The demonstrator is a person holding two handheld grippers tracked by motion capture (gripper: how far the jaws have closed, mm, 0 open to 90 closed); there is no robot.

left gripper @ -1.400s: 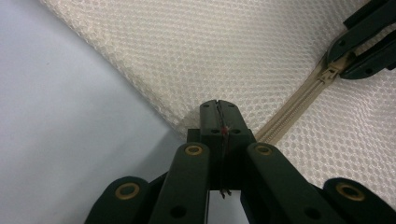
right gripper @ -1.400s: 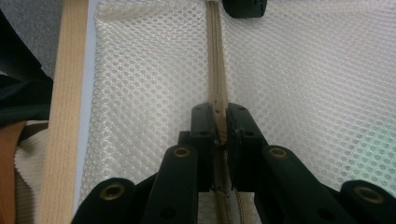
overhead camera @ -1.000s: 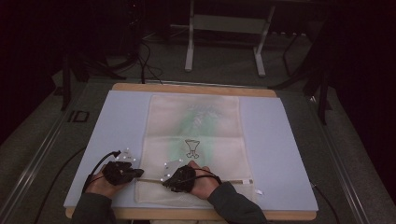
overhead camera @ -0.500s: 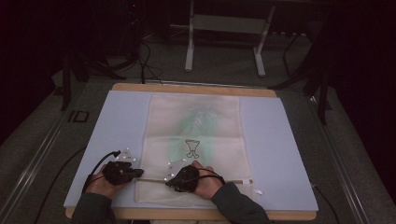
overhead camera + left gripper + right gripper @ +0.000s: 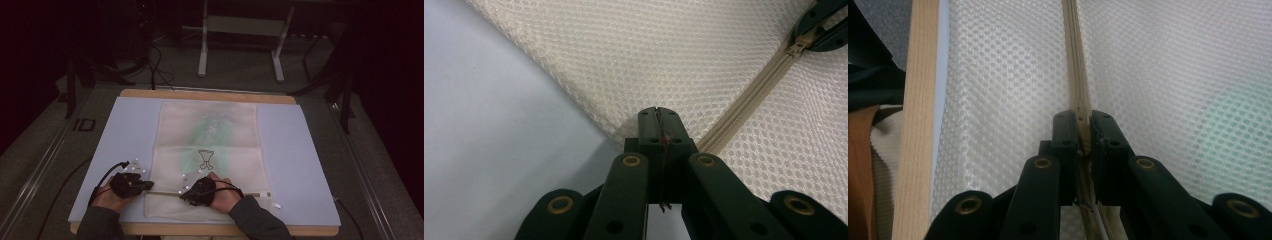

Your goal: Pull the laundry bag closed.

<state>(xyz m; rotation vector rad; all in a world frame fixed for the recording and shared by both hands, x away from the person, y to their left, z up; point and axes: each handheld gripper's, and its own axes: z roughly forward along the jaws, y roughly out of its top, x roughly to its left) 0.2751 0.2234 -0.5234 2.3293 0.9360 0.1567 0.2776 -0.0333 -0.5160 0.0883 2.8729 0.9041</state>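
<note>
A cream mesh bag (image 5: 207, 130) with a green blur and a small black drawing lies flat on a pale blue mat (image 5: 300, 160). Its zipper (image 5: 250, 194) runs across the near end. My left gripper (image 5: 150, 186) is shut on the bag's left edge where the zipper ends; in the left gripper view its jaws (image 5: 657, 117) pinch the mesh (image 5: 624, 60) beside the zipper tape (image 5: 744, 107). My right gripper (image 5: 184, 194) sits just right of it, shut on the zipper pull (image 5: 796, 47). In the right gripper view its jaws (image 5: 1084, 125) clamp the zipper line (image 5: 1075, 60).
The mat lies on a wooden table whose edge (image 5: 918, 125) runs close beside the bag's near side. A small white tag (image 5: 276, 205) lies by the zipper's right end. Metal stand legs (image 5: 240, 45) and cables stand on the dark floor behind the table.
The right hand has edged slightly to the right along the zipper. The left hand has stayed where it was.
</note>
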